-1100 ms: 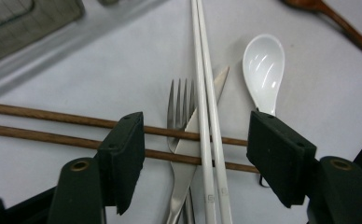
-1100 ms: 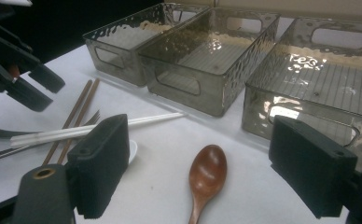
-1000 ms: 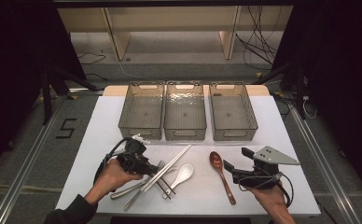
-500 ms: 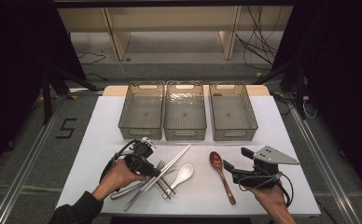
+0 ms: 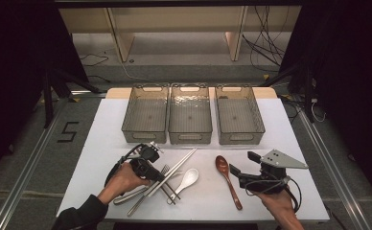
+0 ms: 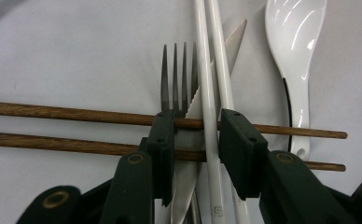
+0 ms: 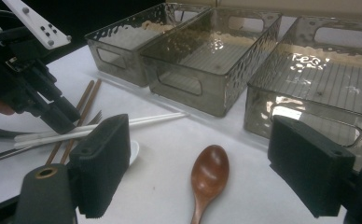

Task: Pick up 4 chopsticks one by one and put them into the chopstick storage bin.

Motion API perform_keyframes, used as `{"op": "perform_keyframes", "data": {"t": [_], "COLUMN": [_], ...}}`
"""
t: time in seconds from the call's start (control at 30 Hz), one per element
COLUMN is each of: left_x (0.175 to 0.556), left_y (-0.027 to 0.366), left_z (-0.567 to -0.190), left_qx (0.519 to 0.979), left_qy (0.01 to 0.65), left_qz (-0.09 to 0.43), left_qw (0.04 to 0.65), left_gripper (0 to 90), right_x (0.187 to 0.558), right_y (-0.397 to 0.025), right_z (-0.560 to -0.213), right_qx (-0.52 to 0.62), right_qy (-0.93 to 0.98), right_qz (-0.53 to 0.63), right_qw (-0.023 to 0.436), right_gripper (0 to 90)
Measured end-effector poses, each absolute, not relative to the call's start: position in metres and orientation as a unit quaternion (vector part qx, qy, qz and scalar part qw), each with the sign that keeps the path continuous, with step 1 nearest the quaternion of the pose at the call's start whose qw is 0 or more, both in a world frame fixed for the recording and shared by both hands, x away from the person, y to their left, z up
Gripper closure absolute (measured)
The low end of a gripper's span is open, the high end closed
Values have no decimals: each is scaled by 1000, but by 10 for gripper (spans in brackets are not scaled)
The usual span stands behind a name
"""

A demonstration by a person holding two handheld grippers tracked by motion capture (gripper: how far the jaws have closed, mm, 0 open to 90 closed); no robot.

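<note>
White chopsticks (image 6: 214, 93): light, stiff, slick pair; left hand-held gripper (image 6: 198, 135) open astride them; grip mid-length; right hand-held gripper (image 7: 207, 175) open

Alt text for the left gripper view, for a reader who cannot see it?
The left gripper's black jaws straddle a pair of white chopsticks in a cutlery pile. Under them lie two brown chopsticks, a fork and a knife, with a white spoon beside.

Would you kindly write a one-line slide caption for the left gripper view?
Left gripper straddling white chopsticks atop a fork, knife and wooden chopsticks.
</note>
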State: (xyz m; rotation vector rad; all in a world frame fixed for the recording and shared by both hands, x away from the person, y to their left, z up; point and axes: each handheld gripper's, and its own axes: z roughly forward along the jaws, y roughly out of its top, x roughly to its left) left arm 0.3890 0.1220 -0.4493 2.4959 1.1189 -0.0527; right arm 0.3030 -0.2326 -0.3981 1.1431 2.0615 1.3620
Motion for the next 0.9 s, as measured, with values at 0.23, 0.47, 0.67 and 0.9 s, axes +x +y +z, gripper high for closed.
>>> {"op": "perform_keyframes", "data": {"t": [0.23,0.47,0.67,0.9], "left_x": [389,390,391,390], "left_y": [120,122,122,119], "left_z": [-450,-450,-453,-452], "left_qx": [896,898,899,904], "left_qy": [397,395,395,382], "left_qz": [-23,-27,-33,-31], "left_qw": [199,193,187,188], "left_gripper": [706,753,764,825], "right_x": [303,304,305,304], "right_y": [-233,-233,-234,-234], "right_z": [-398,-398,-399,-398], "right_qx": [411,411,415,413], "right_qy": [740,739,738,738], "right_qz": [490,492,493,494], "right_qw": [207,205,201,202], "right_gripper": [224,225,225,227]}}
